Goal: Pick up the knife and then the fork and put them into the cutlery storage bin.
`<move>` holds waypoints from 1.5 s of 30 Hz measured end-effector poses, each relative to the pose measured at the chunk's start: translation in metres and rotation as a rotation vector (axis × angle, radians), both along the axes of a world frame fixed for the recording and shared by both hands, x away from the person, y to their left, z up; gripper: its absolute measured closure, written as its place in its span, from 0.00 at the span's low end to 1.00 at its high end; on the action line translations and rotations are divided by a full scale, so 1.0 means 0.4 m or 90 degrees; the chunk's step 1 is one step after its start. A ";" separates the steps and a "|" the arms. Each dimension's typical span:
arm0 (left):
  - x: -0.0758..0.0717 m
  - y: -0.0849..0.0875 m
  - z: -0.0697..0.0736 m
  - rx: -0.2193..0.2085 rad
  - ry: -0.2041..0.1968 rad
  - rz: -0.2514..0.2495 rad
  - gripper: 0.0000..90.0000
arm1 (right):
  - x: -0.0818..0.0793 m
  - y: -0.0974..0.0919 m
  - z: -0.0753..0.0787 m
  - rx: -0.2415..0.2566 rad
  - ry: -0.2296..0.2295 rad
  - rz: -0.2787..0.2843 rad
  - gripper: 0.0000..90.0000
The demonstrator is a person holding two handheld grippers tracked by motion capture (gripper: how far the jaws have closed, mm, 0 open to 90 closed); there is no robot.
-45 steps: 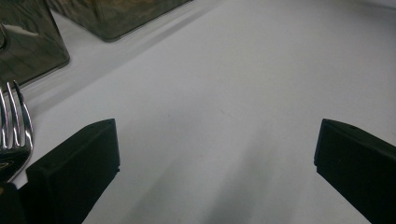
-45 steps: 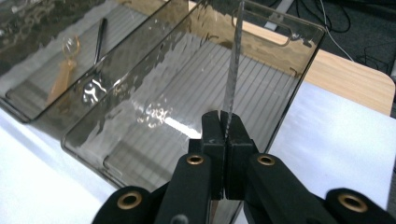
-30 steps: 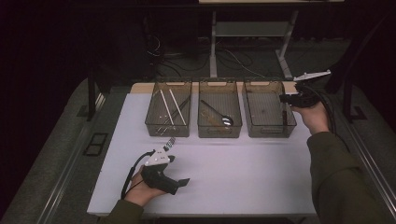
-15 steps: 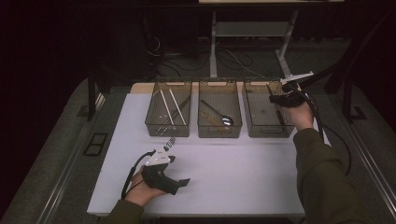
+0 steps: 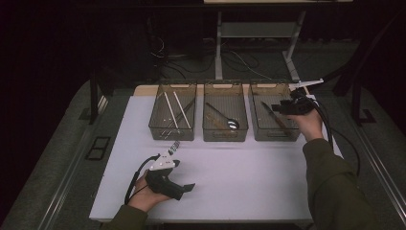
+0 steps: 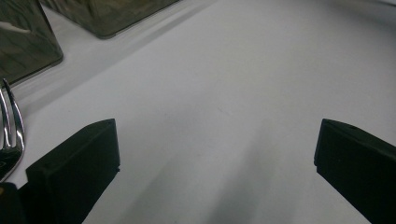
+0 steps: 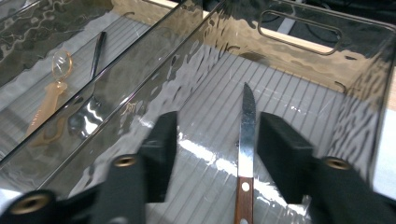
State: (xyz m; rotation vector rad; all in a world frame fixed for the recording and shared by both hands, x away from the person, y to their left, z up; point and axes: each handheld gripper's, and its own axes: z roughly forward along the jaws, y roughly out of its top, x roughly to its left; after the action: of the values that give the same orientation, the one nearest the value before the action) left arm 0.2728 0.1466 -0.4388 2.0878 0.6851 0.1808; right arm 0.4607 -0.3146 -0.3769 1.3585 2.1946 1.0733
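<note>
The sorting of cutlery into the three clear bins looked well along but not finished. The right tool (image 7: 212, 154) hung over the right-hand bin (image 5: 253, 134) with its jaws partly apart, having just been opening; the knife (image 7: 246, 140) lay on the bin's ribbed floor between them, and the pads did not press on it, so that piece seemed delivered. In the high view the middle bin (image 5: 225, 136) held a spoon (image 5: 231, 123) and a pale amber utensil, and the left bin (image 5: 158, 132) held several long thin sticks (image 5: 168, 108). What was left, by my reading, was the fork (image 6: 11, 135), which lay on the white counter (image 5: 249, 182) just beside the left tool (image 6: 215, 154). That tool rested low over the counter with its jaws wide and nothing between them, so the fork had not yet been picked up.
</note>
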 end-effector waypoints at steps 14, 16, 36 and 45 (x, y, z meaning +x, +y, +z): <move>0.001 -0.002 -0.002 0.007 0.001 0.000 0.00 | -0.118 -0.002 0.011 0.028 -0.029 0.072 0.29; 0.001 -0.002 -0.002 0.007 0.002 0.000 0.00 | -0.137 0.000 0.013 0.037 -0.035 0.080 0.28; 0.001 -0.001 0.000 0.009 0.004 0.000 0.00 | -0.330 0.020 -0.042 0.068 -0.069 0.119 0.19; 0.003 0.005 0.009 0.013 0.002 0.012 0.00 | -0.412 0.022 -0.086 0.089 -0.083 0.119 0.19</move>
State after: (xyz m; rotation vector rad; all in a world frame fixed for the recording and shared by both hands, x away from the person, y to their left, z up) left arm 0.2741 0.1486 -0.4352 2.1022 0.7089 0.1956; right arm 0.2960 -0.3056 -0.4112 1.1173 2.2194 1.3649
